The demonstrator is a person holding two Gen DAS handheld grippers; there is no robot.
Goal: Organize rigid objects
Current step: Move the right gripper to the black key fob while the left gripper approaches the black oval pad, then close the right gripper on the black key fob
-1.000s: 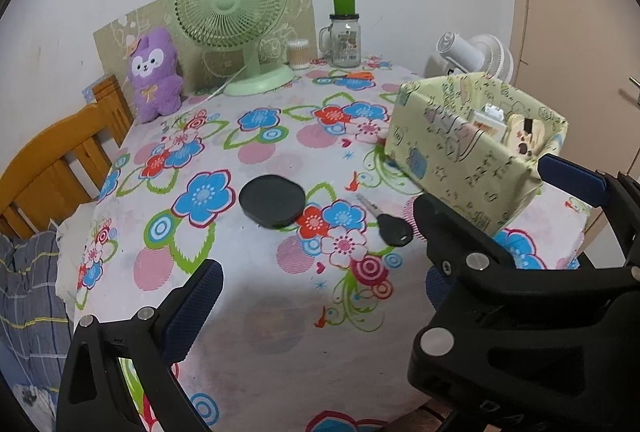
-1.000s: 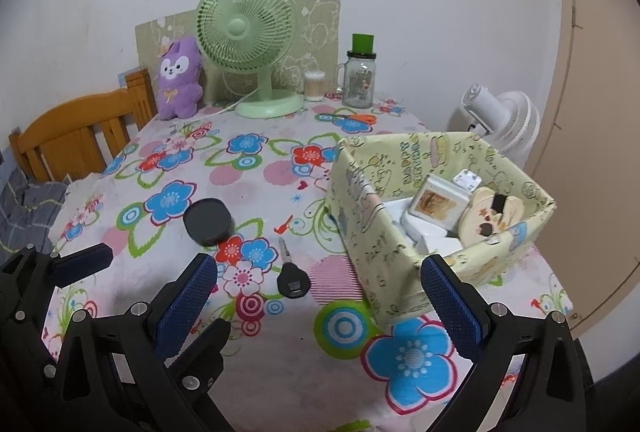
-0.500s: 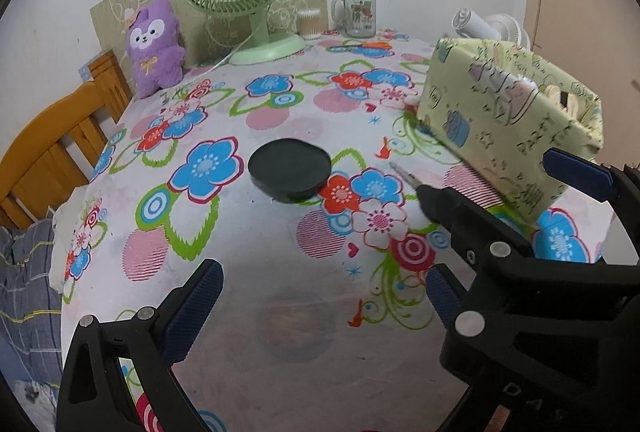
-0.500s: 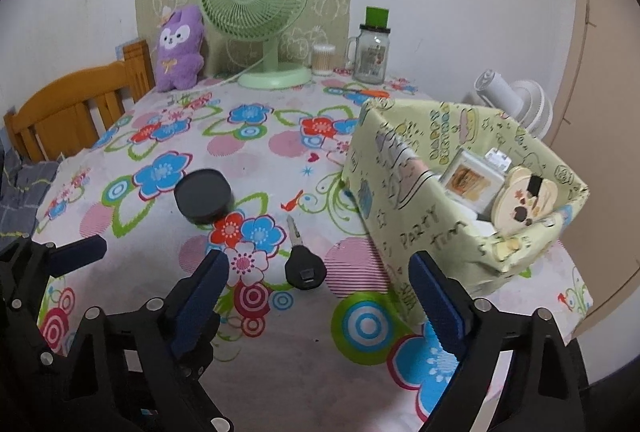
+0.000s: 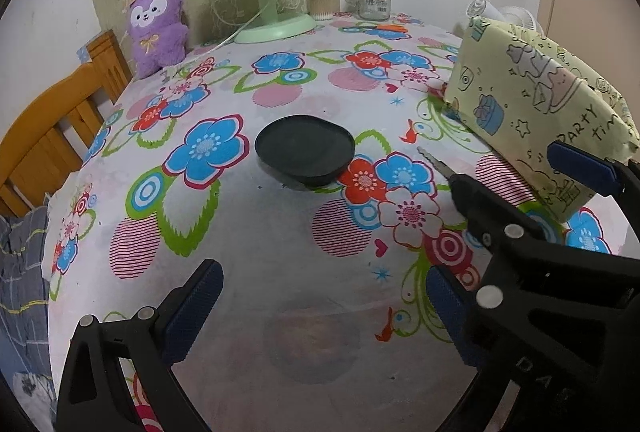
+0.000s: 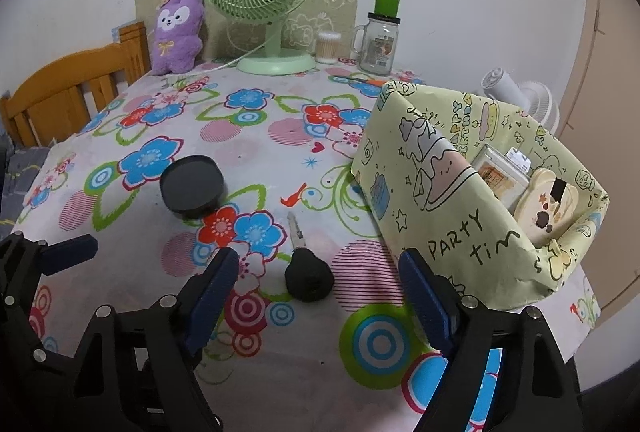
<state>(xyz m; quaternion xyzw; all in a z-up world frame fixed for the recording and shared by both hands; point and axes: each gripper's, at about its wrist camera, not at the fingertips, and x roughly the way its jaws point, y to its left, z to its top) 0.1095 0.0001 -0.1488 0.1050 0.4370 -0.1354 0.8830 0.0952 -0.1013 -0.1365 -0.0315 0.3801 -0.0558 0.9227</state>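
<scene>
Black-headed key w/ short silver blade [image 6: 306, 264] looks light, stiff, thin & flat on the cloth, so prob fiddly to lift; best hold judged to be across the chunky rounded plastic head, not the slim metal blade. It lies on the flowered tablecloth of the worktop [image 6: 256, 135], blade pointing away from camera, head between the right gripper [image 6: 320, 284] jaws. Those jaws are closing but not yet touching it. Round flat black lid-like disc [image 5: 305, 148] sits just beyond, left of the key; rigid, low, smooth edge, likely slippery. Left gripper [image 5: 320, 306] jaws spread wide, nothing between them. Yellow-green paper-wrapped box [image 6: 472, 207] w/ cartoon print stands right of the key, already holding small items.
</scene>
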